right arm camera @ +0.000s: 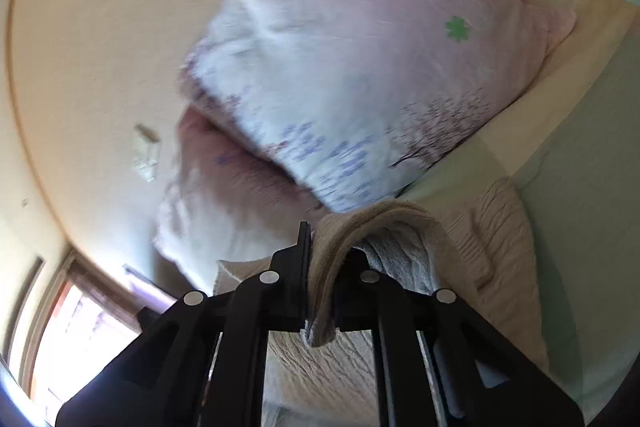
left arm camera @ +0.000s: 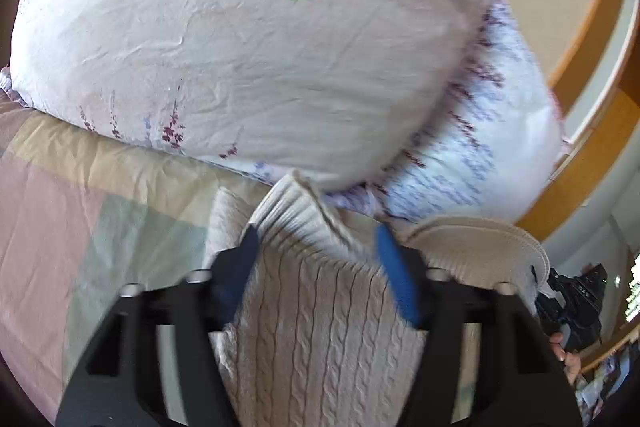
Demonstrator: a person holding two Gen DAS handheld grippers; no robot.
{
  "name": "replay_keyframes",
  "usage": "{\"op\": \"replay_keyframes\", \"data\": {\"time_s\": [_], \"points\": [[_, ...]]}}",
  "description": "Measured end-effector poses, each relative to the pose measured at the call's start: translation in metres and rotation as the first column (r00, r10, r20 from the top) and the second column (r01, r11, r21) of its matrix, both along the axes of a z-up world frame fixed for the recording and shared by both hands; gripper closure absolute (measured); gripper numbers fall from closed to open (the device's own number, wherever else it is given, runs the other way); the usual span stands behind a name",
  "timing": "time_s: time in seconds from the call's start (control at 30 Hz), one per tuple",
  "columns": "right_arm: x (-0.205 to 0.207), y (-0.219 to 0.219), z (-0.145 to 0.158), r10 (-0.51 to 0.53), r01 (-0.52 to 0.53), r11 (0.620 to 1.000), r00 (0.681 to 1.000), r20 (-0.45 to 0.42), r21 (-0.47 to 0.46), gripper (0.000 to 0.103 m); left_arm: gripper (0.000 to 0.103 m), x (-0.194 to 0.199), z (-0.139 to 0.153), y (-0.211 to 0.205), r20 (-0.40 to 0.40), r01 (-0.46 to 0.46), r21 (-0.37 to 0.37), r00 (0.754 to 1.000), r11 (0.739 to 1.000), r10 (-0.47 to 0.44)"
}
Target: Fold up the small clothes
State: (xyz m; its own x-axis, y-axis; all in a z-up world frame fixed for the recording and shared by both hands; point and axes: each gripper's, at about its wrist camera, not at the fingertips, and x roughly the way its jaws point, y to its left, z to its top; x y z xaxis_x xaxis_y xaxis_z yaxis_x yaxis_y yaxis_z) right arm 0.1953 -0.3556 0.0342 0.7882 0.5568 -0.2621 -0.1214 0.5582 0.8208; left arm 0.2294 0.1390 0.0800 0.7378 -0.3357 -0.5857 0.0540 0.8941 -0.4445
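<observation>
A small cream cable-knit sweater [left arm camera: 320, 327] lies on a bed covered by a pastel patchwork quilt of pink, green and tan squares [left arm camera: 60, 227], at the near edge of the scene, just in front of the pillows. In the left wrist view its knit cables run straight away from the camera, so its long axis points toward the far end of the bed, with a ribbed edge raised at the far end. The left gripper [left arm camera: 316, 247] has its blue-padded fingers [left arm camera: 396, 279] spread wide on either side of that ribbed edge; the cloth sits between them but is not pinched. The right gripper [right arm camera: 326, 259] is clamped on a folded band of the same sweater [right arm camera: 380, 227], which drapes over one black finger and hangs down between the two. The right hand therefore has the garment, and the left hand appears placed to take the neighbouring edge, so the fold would likely be carried along the sweater's length. Beyond the sweater, two plump white pillows printed with small purple and blue flowers and a green clover [left arm camera: 240, 47] are stacked, nearly touching its far edge. Behind them stands a pale wall with orange wooden trim [left arm camera: 592, 27]. Both views are blurred.
</observation>
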Motion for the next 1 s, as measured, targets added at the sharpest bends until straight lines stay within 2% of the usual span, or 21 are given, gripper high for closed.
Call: {"op": "replay_keyframes", "data": {"time_s": [0.03, 0.07, 0.1, 0.13, 0.2, 0.27, 0.33, 0.37, 0.43, 0.47, 0.5, 0.53, 0.57, 0.67, 0.73, 0.8, 0.87, 0.9, 0.93, 1.0], "points": [[0.021, 0.000, -0.012, -0.035, 0.031, 0.998, 0.996, -0.080, -0.049, 0.082, 0.027, 0.015, -0.007, 0.000, -0.032, -0.035, 0.048, 0.999, 0.998, 0.036], [0.037, 0.000, -0.023, -0.060, 0.040, 0.992, 0.983, -0.176, -0.118, 0.063, 0.027, 0.025, -0.015, 0.004, -0.076, -0.055, 0.079, 0.995, 0.995, 0.061], [0.044, -0.003, -0.031, -0.069, 0.036, 0.989, 0.970, -0.232, -0.142, 0.052, 0.027, 0.026, -0.020, 0.010, -0.108, -0.053, 0.073, 0.992, 0.996, 0.061], [0.040, -0.006, -0.035, -0.061, 0.030, 0.991, 0.971, -0.232, -0.133, 0.049, 0.027, 0.023, -0.023, 0.018, -0.115, -0.035, 0.047, 0.993, 0.998, 0.040], [0.028, -0.016, -0.032, -0.065, 0.034, 0.985, 0.982, -0.176, -0.172, 0.026, 0.025, 0.010, -0.033, 0.034, -0.130, 0.026, -0.021, 0.991, 0.999, -0.029], [0.017, -0.023, -0.028, -0.098, 0.063, 0.968, 0.986, -0.135, -0.243, 0.024, 0.026, 0.002, -0.050, 0.045, -0.188, 0.077, -0.084, 0.978, 0.994, -0.091], [0.019, -0.026, -0.030, -0.071, 0.036, 0.973, 0.987, -0.147, -0.230, 0.024, 0.027, 0.000, -0.067, 0.046, -0.241, 0.100, -0.149, 0.961, 0.984, -0.135], [0.017, -0.026, -0.031, -0.054, 0.020, 0.976, 0.987, -0.152, -0.215, 0.024, 0.027, 0.001, -0.073, 0.044, -0.255, 0.105, -0.172, 0.956, 0.979, -0.148], [0.015, -0.023, -0.034, -0.027, -0.007, 0.977, 0.988, -0.154, -0.214, 0.024, 0.027, 0.000, -0.075, 0.041, -0.227, 0.121, -0.177, 0.960, 0.977, -0.161], [0.012, -0.019, -0.034, -0.014, -0.021, 0.975, 0.988, -0.153, -0.221, 0.024, 0.035, 0.000, -0.077, 0.039, -0.222, 0.116, -0.182, 0.963, 0.976, -0.155], [0.013, -0.017, -0.034, -0.003, -0.032, 0.973, 0.988, -0.153, -0.227, 0.024, 0.048, 0.001, -0.080, 0.036, -0.223, 0.120, -0.223, 0.960, 0.967, -0.170], [0.011, -0.015, -0.034, 0.012, -0.047, 0.972, 0.988, -0.151, -0.230, 0.024, 0.070, 0.004, -0.086, 0.033, -0.245, 0.123, -0.274, 0.950, 0.954, -0.192], [0.008, -0.015, -0.034, 0.022, -0.056, 0.972, 0.988, -0.150, -0.229, 0.024, 0.077, 0.006, -0.092, 0.031, -0.263, 0.087, -0.323, 0.948, 0.943, -0.177], [0.002, -0.015, -0.034, 0.035, -0.066, 0.975, 0.989, -0.147, -0.212, 0.024, 0.084, 0.006, -0.072, 0.021, -0.222, 0.082, -0.359, 0.960, 0.930, -0.170], [-0.009, -0.027, -0.030, 0.026, -0.054, 0.975, 0.991, -0.127, -0.217, 0.024, 0.086, 0.006, -0.047, 0.004, -0.167, 0.125, -0.416, 0.963, 0.901, -0.211], [-0.019, -0.038, -0.025, -0.003, -0.022, 0.970, 0.994, -0.105, -0.243, 0.024, 0.086, 0.012, -0.015, -0.040, -0.087, 0.218, -0.423, 0.956, 0.880, -0.279], [-0.028, -0.052, -0.019, -0.044, 0.021, 0.965, 0.996, -0.081, -0.263, 0.024, 0.088, 0.021, 0.006, -0.099, -0.012, 0.333, -0.443, 0.926, 0.832, -0.377], [-0.031, -0.058, -0.018, -0.063, 0.041, 0.966, 0.995, -0.079, -0.256, 0.024, 0.088, 0.027, 0.010, -0.128, 0.018, 0.384, -0.467, 0.905, 0.797, -0.425], [-0.032, -0.065, -0.018, -0.081, 0.060, 0.970, 0.993, -0.081, -0.236, 0.024, 0.087, 0.033, 0.009, -0.159, 0.048, 0.430, -0.511, 0.878, 0.744, -0.475], [-0.029, -0.073, -0.017, -0.093, 0.072, 0.975, 0.992, -0.087, -0.212, 0.024, 0.075, 0.051, -0.005, -0.217, 0.091, 0.484, -0.664, 0.808, 0.570, -0.582]]}}
